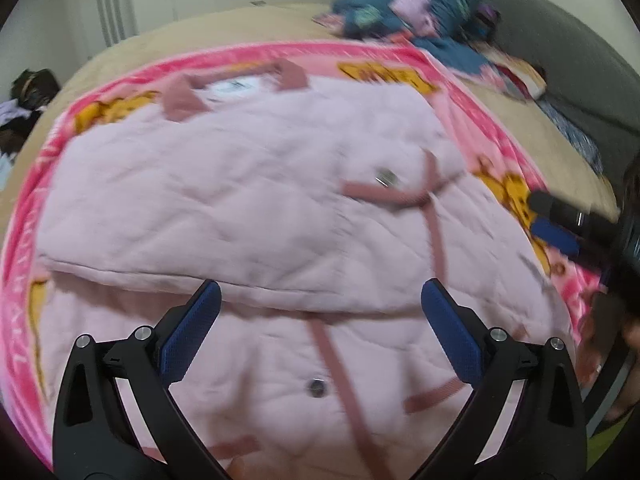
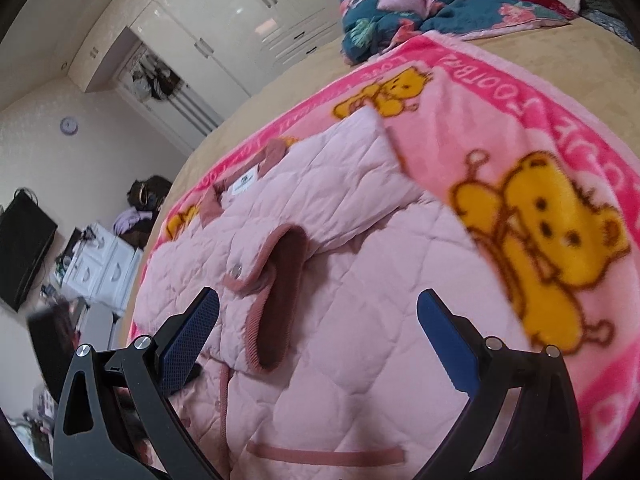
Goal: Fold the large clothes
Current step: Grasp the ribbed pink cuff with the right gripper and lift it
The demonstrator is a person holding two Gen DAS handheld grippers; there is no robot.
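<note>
Claws (image 1: 320,292) wide above jacket (image 1: 240,184) edge

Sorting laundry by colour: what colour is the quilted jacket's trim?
Dusty rose trim on the pale pink quilted jacket; the right wrist view shows it best.

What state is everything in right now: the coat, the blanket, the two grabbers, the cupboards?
Pink coat: lying flat on the blanket, one sleeve folded across its front.
Sleeve cuff: open end facing up.
Pink bear blanket: spread over the bed.
Left gripper: jaws wide, holding nothing.
Right gripper: jaws wide, holding nothing.
Wardrobe doors: closed.
</note>
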